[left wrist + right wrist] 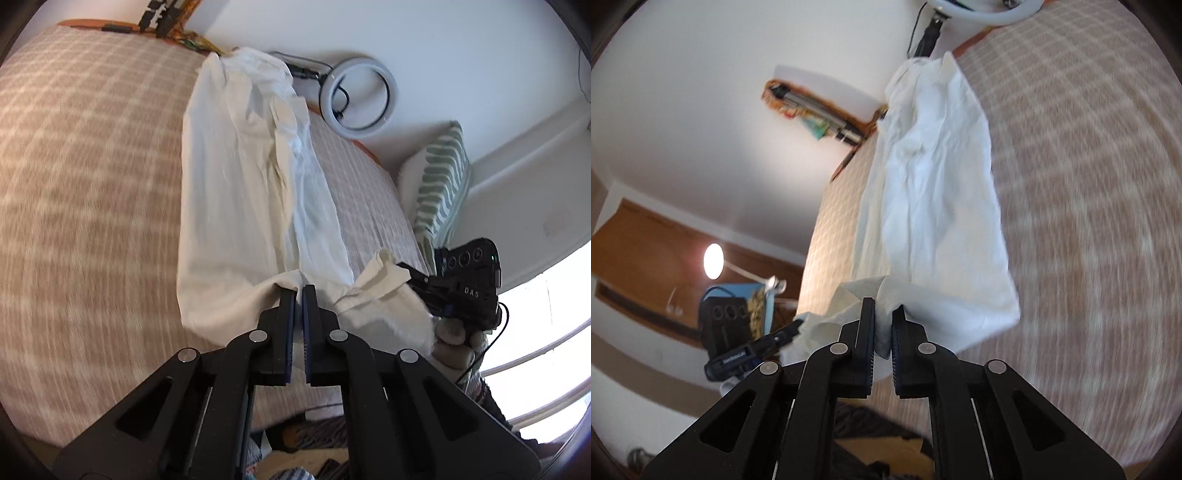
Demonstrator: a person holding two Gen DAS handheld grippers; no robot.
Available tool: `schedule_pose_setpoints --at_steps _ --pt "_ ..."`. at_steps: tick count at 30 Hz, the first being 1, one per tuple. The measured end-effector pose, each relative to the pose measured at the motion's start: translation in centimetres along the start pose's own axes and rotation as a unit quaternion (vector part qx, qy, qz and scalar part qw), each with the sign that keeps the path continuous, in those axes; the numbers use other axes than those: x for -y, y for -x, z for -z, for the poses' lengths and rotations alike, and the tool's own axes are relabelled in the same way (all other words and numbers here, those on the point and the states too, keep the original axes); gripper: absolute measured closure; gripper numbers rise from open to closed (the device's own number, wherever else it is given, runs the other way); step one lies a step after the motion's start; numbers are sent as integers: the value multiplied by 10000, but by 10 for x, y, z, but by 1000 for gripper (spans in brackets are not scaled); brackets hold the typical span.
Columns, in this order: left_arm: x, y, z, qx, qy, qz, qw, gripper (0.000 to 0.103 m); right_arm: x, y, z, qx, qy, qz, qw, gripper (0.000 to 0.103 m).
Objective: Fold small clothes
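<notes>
The white garment [236,177] lay stretched lengthwise on a bed, running straight ahead of both grippers toward the far edge, with its near hem lifted off the cover. The left gripper [298,291] had its jaws nearly together, pinching that hem at its tips, and the right gripper [884,310] was likewise clamped, with a bunch of white cloth squeezed between its pads. In the left wrist view the right gripper [417,278] showed off to the right, its black body printed with the letters "DAS", a hand [452,338] gripping it from below. In the right wrist view the left gripper [790,332] appeared to the left, carrying a white label too blurred to read. The bedcover [92,166], pinkish-tan with a pale check, was smeared by motion blur, and its far corners were cut off by the round lens edge. Beyond the garment's far end a ring light [360,99] with a black cable stood against a plain white wall [443,44]. A green-and-white striped cushion [441,177] sat right of the bed. A lit lamp [713,260] glowed to the left before wooden panelling, and a cluttered shelf [812,114] on the wall was hard to make out.
</notes>
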State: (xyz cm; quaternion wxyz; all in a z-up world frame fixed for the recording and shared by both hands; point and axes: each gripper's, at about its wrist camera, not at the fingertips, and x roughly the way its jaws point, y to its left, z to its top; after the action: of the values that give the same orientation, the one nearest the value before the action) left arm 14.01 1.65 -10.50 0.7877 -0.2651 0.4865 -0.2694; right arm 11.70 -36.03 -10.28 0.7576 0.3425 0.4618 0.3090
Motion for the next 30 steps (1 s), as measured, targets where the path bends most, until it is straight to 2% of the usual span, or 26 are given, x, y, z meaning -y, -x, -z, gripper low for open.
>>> schedule_pose_setpoints --at_steps 3,11,17,20,21,23,24,25,27,30 --pt "-8 -8 -25 227 31 -176 9996 101 3 -10 -22 119 -125 202 9996 97" --pt "-30 -32 -62 433 136 -573 9973 101 20 -37 -67 281 -361 456 9979 97" --pt "-40 -45 -73 457 239 -690 9963 101 28 -55 -84 191 -408 384 9982 96" --pt "-42 -47 -79 485 310 -769 9954 100 26 -58 -92 196 -366 252 9988 89" --pt "-44 -47 -81 466 381 -719 9956 98 26 -57 -95 217 -366 247 9988 85" --pt "-45 -43 -86 542 448 -670 9953 80 25 -53 -100 281 -384 107 9988 65" --pt "-45 -38 -87 712 449 -688 9941 61 23 -48 -102 356 -370 10 9987 63" --pt "-44 -33 -88 841 452 -682 9931 52 22 -44 -103 417 -326 -59 9986 63" --pt "-44 -22 -90 1016 433 -616 9920 52 17 -34 -104 546 -155 -100 9983 63" --pt "-49 -15 -87 1026 415 -737 9911 52 11 -23 -102 648 206 326 9972 63"
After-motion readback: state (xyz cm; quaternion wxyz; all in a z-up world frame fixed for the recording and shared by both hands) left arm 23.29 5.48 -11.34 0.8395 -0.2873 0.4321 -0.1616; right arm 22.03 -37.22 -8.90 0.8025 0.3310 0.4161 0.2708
